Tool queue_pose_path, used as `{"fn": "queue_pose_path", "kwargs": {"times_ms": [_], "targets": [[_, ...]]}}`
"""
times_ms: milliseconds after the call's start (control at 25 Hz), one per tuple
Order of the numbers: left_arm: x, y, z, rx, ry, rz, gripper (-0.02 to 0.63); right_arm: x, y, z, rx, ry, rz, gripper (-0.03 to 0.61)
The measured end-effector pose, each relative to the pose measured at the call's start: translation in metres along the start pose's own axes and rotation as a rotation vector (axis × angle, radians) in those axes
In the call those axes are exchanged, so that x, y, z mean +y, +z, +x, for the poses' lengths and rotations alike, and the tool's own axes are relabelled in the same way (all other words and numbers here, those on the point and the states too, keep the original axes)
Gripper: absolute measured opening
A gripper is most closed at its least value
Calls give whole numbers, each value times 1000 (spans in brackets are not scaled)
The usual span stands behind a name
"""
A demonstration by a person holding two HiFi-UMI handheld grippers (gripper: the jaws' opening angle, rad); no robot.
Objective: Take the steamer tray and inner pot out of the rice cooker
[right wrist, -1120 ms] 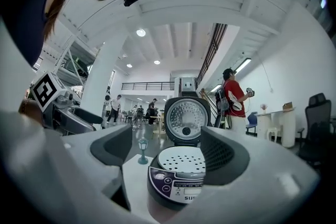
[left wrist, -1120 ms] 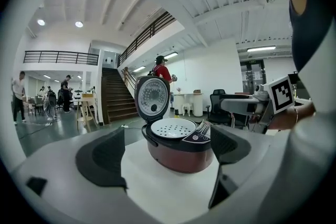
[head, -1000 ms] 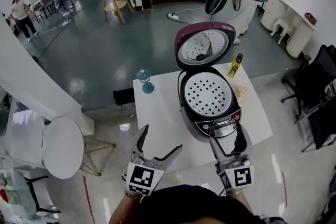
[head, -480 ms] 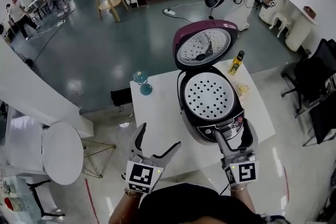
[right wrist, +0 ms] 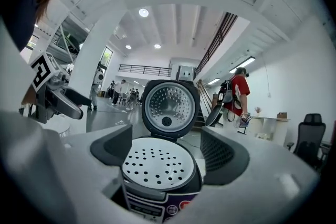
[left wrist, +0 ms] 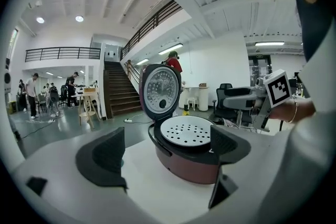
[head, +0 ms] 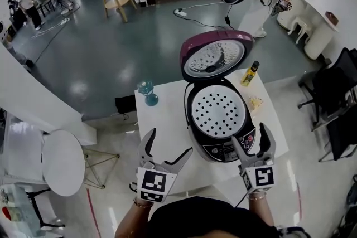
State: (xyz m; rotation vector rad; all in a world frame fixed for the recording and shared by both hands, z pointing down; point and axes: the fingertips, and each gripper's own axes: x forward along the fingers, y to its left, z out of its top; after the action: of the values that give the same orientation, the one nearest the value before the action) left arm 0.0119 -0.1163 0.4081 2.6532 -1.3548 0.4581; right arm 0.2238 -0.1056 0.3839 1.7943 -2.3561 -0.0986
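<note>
Steamer tray [head: 218, 113]: white, round, perforated.

The white table [head: 165, 126] carries the open rice cooker [head: 222, 149], a blue glass [head: 147, 91] and a small bottle [head: 249, 72].

The maroon rice cooker [head: 220, 120] stands on the white worktop [head: 167, 120], its lid [head: 215, 56] swung upright at the back. A round white steamer tray [head: 218, 114], dotted with holes, sits level in its mouth. The inner pot is presumably beneath, hidden.
</note>
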Motion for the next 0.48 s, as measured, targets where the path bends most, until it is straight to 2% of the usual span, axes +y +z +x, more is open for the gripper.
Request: {"fn": "queue_pose_path", "kwargs": {"times_ms": [160, 360, 480], "targets": [[-2, 0, 21, 33, -3, 0, 505, -18, -2, 19, 29, 2, -9, 402], [-1, 1, 49, 65, -29, -92, 505, -42, -22, 43, 134, 14, -18, 402], [0, 3, 68, 86, -36, -111, 505, -51, -31, 60, 174, 27, -16, 402]]}}
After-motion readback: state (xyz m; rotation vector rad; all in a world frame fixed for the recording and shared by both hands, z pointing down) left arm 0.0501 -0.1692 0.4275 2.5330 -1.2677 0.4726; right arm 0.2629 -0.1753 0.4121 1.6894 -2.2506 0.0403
